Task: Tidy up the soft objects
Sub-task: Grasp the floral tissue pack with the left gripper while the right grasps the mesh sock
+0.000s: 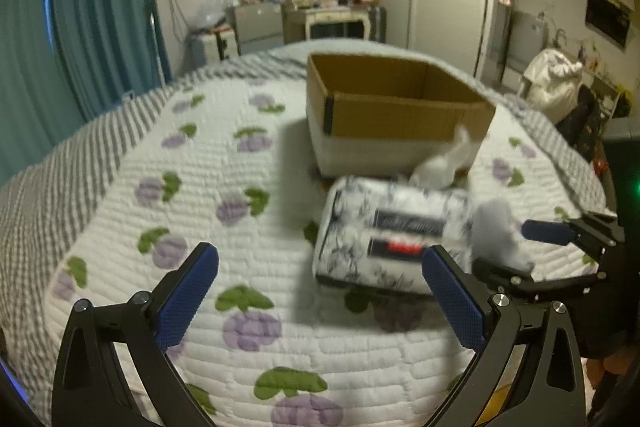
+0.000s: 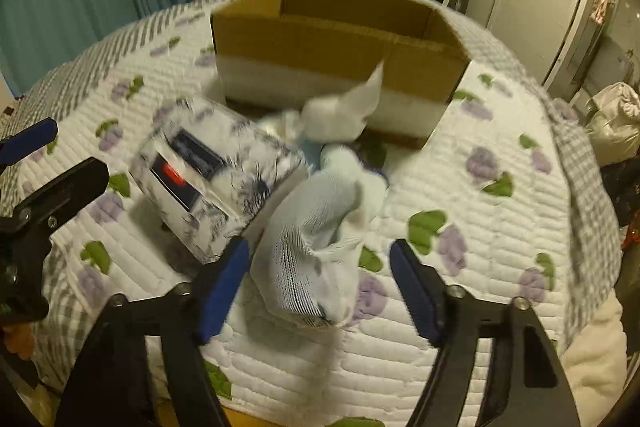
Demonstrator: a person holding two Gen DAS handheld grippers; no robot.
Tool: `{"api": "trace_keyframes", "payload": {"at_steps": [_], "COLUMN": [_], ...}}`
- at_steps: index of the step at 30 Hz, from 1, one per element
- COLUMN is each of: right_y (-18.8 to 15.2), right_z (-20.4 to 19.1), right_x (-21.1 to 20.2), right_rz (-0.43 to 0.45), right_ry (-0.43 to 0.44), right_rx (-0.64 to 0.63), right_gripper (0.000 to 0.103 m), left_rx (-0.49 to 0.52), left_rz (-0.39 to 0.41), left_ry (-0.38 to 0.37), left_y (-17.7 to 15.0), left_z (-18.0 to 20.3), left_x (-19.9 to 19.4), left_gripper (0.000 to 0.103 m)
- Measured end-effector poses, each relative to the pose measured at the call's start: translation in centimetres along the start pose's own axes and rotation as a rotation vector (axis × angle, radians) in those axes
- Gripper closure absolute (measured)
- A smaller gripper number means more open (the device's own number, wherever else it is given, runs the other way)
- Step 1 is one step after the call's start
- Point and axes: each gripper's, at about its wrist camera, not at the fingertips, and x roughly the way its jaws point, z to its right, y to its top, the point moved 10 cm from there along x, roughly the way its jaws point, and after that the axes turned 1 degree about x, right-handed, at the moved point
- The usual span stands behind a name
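An open cardboard box (image 1: 400,115) (image 2: 340,43) stands on the bed. In front of it lies a soft tissue pack (image 1: 384,231) (image 2: 216,171) with a flower print. A pale blue sock (image 2: 316,235) lies beside the pack, and a white sock (image 2: 344,111) (image 1: 444,163) lies against the box. My right gripper (image 2: 320,287) is open, its jaws on either side of the blue sock's cuff. My left gripper (image 1: 320,299) is open and empty, just short of the tissue pack. The right gripper also shows at the right of the left wrist view (image 1: 496,247).
The bed has a white quilt (image 1: 200,187) (image 2: 480,227) with purple grape prints and a grey striped border. Teal curtains (image 1: 80,27), a TV and a dressing table stand beyond the bed. A white bag (image 1: 556,83) lies at the far right.
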Motion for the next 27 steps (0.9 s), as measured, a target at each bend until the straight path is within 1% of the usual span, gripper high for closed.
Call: {"api": "trace_keyframes", "payload": {"at_steps": [1, 2, 3, 4, 6, 9, 14, 18, 20, 22, 24, 27], "right_y": [-0.2, -0.3, -0.4, -0.4, -0.4, 0.0, 1.0, 1.1, 0.9, 0.7, 0.4, 0.2], "right_z": [0.0, -0.1, -0.3, -0.3, -0.2, 0.1, 1.9, 3.4, 3.8, 4.0, 4.3, 4.5], "right_x": [0.6, 1.1, 1.2, 1.2, 0.6, -1.1, -4.3, -4.8, -4.4, -4.1, -3.7, -3.2], "right_rz": [-0.009, -0.014, -0.011, -0.006, 0.013, 0.055, 0.121, 0.131, 0.123, 0.114, 0.107, 0.098], "right_ry": [0.004, 0.031, 0.057, 0.073, 0.084, 0.089, 0.056, 0.048, 0.051, 0.054, 0.057, 0.058], "right_rx": [0.0, 0.008, 0.018, 0.027, 0.037, 0.053, 0.067, 0.097, 0.106, 0.111, 0.115, 0.119], "right_gripper": [0.04, 0.045, 0.056, 0.057, 0.063, 0.065, 0.065, 0.065, 0.065, 0.065, 0.065, 0.065], "left_rx": [0.002, 0.006, 0.012, 0.018, 0.029, 0.033, 0.062, 0.091, 0.126, 0.158, 0.164, 0.149], "left_rz": [-0.005, -0.008, -0.012, -0.015, -0.022, -0.038, -0.059, -0.075, -0.082, -0.111, -0.154, -0.177], "left_ry": [-0.004, -0.011, -0.016, -0.018, -0.022, -0.033, -0.066, -0.087, -0.071, -0.049, 0.004, 0.06], "left_y": [-0.3, -0.6, -0.7, -0.8, -1.0, -1.4, -1.9, -2.1, -2.2, -2.6, -3.3, -4.0], "left_z": [0.0, 0.1, 0.3, 0.4, 0.8, 1.5, 3.9, 6.3, 7.2, 7.8, 7.2, 5.9], "left_x": [0.2, 0.4, 0.5, 0.6, 0.7, 0.9, 1.0, 1.8, 2.9, 4.5, 6.4, 8.0], "left_gripper": [0.0, 0.0, 0.0, 0.0, 0.0, 0.0, 0.0, 0.0, 0.0, 0.0, 0.0, 0.0]}}
